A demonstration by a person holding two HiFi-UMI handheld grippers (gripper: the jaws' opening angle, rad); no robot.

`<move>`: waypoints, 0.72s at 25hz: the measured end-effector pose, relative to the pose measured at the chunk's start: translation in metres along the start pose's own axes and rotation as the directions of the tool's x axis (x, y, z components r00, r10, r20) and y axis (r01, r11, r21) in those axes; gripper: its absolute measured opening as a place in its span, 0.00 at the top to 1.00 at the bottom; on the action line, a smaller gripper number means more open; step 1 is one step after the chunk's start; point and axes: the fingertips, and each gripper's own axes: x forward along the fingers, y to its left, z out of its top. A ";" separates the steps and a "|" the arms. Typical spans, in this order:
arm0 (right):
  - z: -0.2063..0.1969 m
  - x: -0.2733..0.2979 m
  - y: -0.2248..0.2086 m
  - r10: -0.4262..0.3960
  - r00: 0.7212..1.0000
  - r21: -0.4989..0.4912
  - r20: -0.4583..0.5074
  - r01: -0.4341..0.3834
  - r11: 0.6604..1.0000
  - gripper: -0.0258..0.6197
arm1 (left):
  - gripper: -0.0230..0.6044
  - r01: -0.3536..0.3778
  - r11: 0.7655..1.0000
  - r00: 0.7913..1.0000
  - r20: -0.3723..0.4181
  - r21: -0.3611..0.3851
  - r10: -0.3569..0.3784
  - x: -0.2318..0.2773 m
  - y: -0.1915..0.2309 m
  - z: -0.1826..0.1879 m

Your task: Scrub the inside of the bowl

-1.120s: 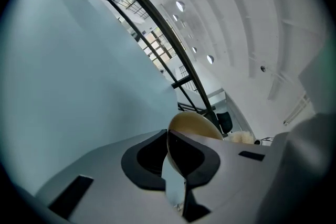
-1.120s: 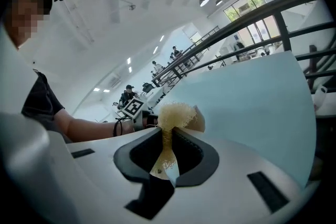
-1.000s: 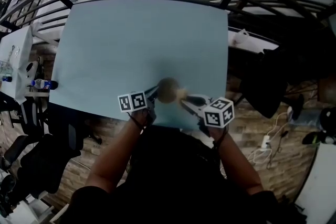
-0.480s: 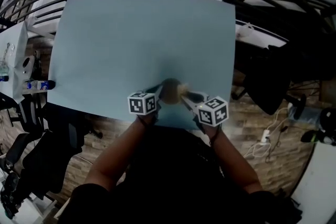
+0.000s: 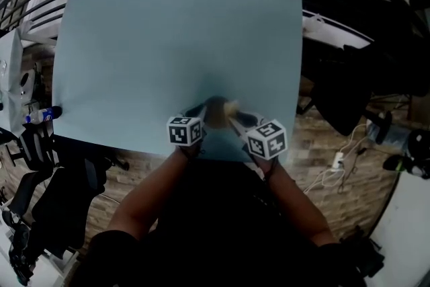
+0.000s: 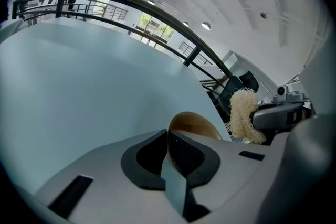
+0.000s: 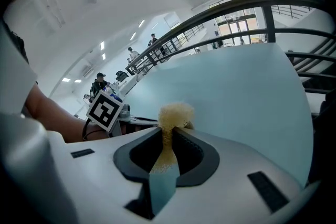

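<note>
Both hand-held grippers are busy here. The left hand-held gripper [image 6: 168, 145] is clamped down on the rim of the bowl [image 6: 192, 124], a tan, wooden-looking one. In the left gripper view the thin wall of the bowl runs right between the two dark pads, with the rest of it sticking out past the jaw tips. The right hand-held gripper [image 7: 167, 150] is pinched tight on a scrubber [image 7: 176, 113], a pale, stringy, loofah-type pad. A strip of it is squeezed between the pads and a fluffy tuft pokes out the front.

From the head view, the bowl [image 5: 215, 112] sits over the near edge of the light blue table [image 5: 175, 37], close to the person's body and right between the two grippers. The left hand-held gripper [image 5: 200, 113] comes in from the left side and the right hand-held gripper [image 5: 240, 120] from the right. The scrubber [image 5: 232, 107] is just beside the bowl's right edge. That view is pretty smeared, so I can't say for sure whether the scrubber touches the bowl, or whether the bowl rests on the table or hangs a bit above it.

In the left gripper view the scrubber [image 6: 242, 115] shows off to the right of the bowl, apart from it. A dark railing [image 6: 131, 5] curves around the far side of the table.
</note>
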 end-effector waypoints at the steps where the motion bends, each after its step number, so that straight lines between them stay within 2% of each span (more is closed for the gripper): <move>1: -0.001 0.001 -0.001 -0.002 1.000 0.002 -0.003 0.002 1.000 0.86 | 0.95 -0.003 1.000 1.000 -0.002 -0.005 0.003 0.003 0.003 -0.002; 7: 0.000 0.001 -0.008 -0.007 1.000 0.014 -0.006 0.008 1.000 0.86 | 0.94 0.006 0.999 1.000 -0.013 0.036 -0.005 0.011 0.002 -0.003; 12: -0.001 -0.005 -0.011 -0.016 1.000 0.017 0.005 0.016 1.000 0.86 | 0.94 -0.012 0.998 1.000 0.009 0.064 0.011 0.010 -0.005 0.000; 18: 0.002 -0.016 -0.006 -0.016 0.999 -0.003 0.028 0.016 1.000 0.86 | 0.85 -0.040 0.997 0.999 0.034 0.063 0.038 -0.001 -0.003 0.006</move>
